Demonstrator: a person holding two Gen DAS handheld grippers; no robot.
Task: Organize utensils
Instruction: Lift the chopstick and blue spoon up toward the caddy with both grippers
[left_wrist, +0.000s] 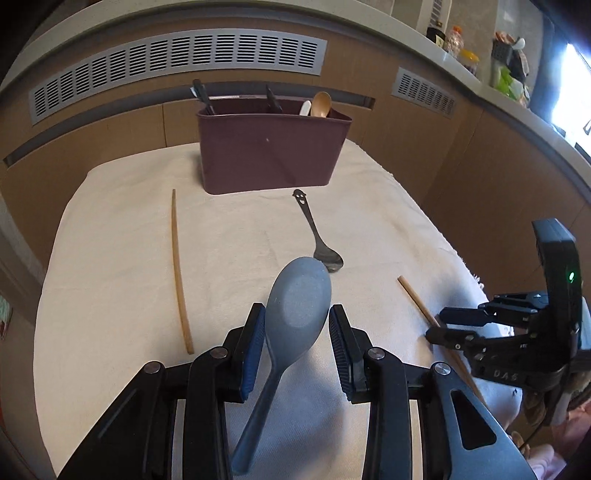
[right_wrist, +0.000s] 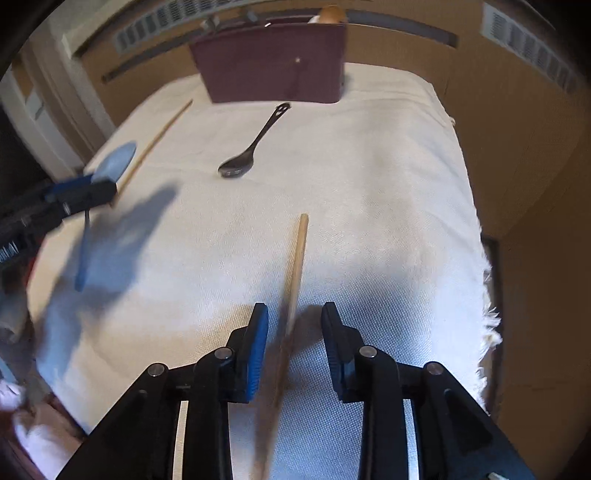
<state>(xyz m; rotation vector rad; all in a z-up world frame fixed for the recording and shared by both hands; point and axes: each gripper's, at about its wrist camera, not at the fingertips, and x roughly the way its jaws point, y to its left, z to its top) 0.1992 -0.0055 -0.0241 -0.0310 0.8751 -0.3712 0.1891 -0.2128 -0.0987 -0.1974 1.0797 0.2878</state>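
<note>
My left gripper is shut on a blue-grey plastic spoon, bowl pointing forward and handle hanging down between the fingers. The right wrist view shows the spoon held above the white cloth by that left gripper. My right gripper is open, low over the cloth, astride a wooden chopstick that touches neither pad. From the left wrist view, the right gripper sits at the cloth's right edge over that chopstick. A maroon utensil caddy stands at the back.
A second chopstick lies on the left of the cloth. A dark metal spoon with a smiley-face handle lies in front of the caddy. The caddy holds a wooden spoon, a white spoon and black-handled utensils. A wooden wall with vents runs behind.
</note>
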